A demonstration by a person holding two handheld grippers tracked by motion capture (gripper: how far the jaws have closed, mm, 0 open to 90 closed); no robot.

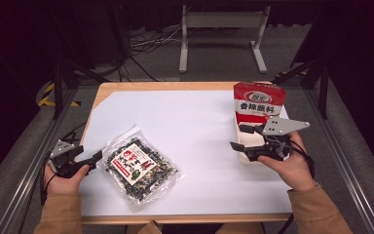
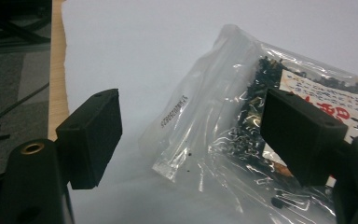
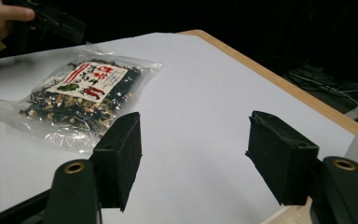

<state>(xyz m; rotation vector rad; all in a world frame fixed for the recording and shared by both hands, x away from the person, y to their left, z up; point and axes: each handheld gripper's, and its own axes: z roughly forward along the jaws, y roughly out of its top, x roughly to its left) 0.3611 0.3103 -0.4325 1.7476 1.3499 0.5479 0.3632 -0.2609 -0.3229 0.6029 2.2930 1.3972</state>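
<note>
2 tongs over a white-covered table (image 1: 195, 117), a clear bag of dried mix (image 1: 139, 166) between them.

The left tongs (image 1: 95, 157) stand open just at the bag's left edge; in the left gripper view the bag's sealed corner (image 2: 168, 168) lies between the jaws, untouched. The right tongs (image 1: 238, 138) are open wide and hold nothing, hovering near a red and white pouch (image 1: 258, 103) standing at the table's right edge, well apart from the bag.

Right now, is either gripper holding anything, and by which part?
Nothing is held. The left gripper is open around the clear bag's sealed corner without pinching it; the right gripper is open over bare table.
</note>
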